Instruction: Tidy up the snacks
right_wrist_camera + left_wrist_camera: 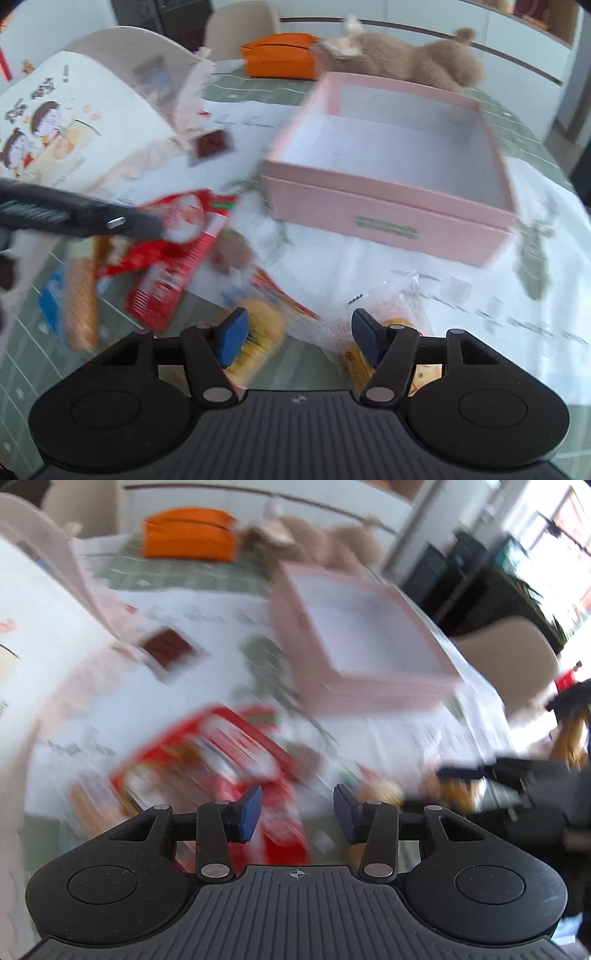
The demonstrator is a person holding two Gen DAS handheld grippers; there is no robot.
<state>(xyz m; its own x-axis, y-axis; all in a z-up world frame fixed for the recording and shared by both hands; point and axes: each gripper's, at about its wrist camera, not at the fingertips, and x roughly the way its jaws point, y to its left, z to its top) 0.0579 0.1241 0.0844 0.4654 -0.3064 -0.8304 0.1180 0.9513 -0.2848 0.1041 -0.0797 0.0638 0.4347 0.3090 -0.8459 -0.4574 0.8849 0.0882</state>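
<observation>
The pink box [388,206] sits open on the table [480,295], nothing showing inside it. The snacks lie in a heap before it, red packets [166,280] to the left. My left gripper [297,814] hangs over them, jaws apart, gripping nothing. My right gripper [299,339] points down over clear-wrapped yellow cakes [258,332], jaws apart too.

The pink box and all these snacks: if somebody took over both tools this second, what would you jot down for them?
Left tool: open, nothing held, above the red snack packets.
Right tool: open, over clear-wrapped yellow cakes, no grip yet.
Pink box: open and empty, lying behind the pile.
Done: nothing boxed.
Left: all snacks, including the small dark-brown packet near the big white bag.
</observation>
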